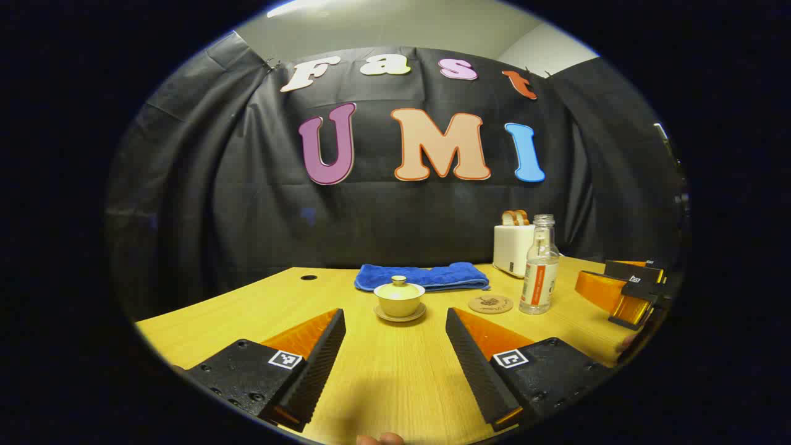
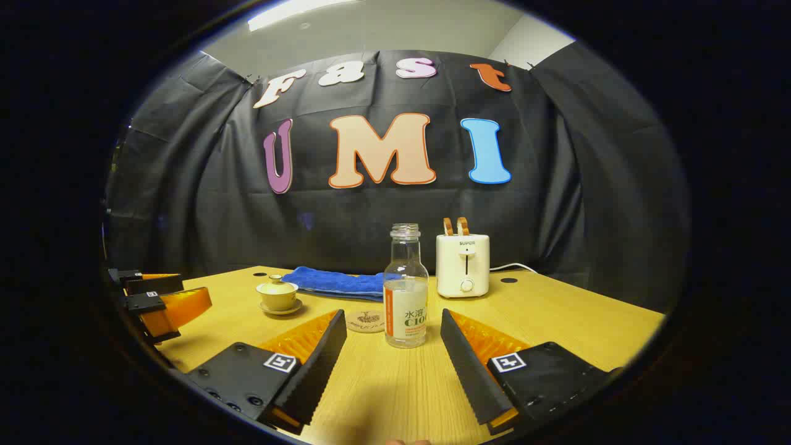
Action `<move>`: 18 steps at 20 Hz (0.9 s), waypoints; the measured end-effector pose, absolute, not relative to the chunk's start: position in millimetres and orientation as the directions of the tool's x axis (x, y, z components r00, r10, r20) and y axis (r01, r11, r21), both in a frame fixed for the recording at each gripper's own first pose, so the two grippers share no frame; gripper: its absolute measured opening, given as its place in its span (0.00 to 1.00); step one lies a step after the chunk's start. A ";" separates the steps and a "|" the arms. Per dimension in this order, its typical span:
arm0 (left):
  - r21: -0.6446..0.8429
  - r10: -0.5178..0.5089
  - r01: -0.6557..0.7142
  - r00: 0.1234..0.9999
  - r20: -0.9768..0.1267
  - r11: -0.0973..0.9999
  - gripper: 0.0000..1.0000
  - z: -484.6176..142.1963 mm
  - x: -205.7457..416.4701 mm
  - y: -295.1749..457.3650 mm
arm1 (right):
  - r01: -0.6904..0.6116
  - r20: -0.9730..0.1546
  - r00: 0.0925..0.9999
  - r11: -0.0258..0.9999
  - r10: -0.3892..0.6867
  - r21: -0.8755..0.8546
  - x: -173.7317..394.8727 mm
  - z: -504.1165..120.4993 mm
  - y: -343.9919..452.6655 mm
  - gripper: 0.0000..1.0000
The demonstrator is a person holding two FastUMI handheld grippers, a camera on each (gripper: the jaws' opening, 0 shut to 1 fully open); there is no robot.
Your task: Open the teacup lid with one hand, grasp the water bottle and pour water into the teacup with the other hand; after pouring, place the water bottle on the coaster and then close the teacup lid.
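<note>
Both grippers spread wide, holding nothing, low over the table (image 1: 383, 377).

Left gripper (image 1: 395, 358): cup (image 1: 399, 299) dead ahead at 12, on its saucer (image 1: 399, 315), lid (image 1: 399, 287) on. Lid knob is small and looks like glazed ceramic, so likely slippery, brittle and light. Pinch the knob squarely, lift straight up.

Right gripper (image 2: 392, 364): bottle (image 2: 405, 287) at 12, just past the fingertips, uncapped, roughly a third full. Clear and rigid, glass or hard plastic, can't tell. Probably smooth; grip mid-body on the label band, keep it upright until over the cup.

Coaster (image 2: 366, 321) at 11 of the bottle, just beside it, bare. Cup further out at 10.

Behind: towel (image 2: 337, 283), then toaster (image 2: 463, 264) at 1.

Writing: "SUPOR" on the toaster. Coaster print too small to read.
</note>
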State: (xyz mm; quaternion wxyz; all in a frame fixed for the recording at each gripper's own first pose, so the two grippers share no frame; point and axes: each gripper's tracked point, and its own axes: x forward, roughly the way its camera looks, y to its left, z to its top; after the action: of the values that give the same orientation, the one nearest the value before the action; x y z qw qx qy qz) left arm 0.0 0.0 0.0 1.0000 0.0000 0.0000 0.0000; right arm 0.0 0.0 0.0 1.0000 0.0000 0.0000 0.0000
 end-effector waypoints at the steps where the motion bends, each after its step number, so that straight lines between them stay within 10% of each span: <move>1: 0.000 0.001 -0.001 1.000 -0.004 1.000 0.95 -0.3 0.6 1.3 | 0.000 0.001 1.000 1.000 0.000 0.000 -0.8 1.8 0.1 0.97; 18: -0.007 -0.006 0.006 1.000 -0.002 1.000 0.96 2.8 0.5 0.2 | 0.030 0.003 1.000 1.000 -0.030 -0.001 0.1 0.5 -5.3 0.97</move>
State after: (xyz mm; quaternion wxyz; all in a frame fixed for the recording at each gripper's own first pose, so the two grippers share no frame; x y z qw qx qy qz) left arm 0.5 0.2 2.8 1.0000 -0.0035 0.0009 -0.0029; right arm 0.1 -5.3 0.5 0.9999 -0.0006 -0.0013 -0.0148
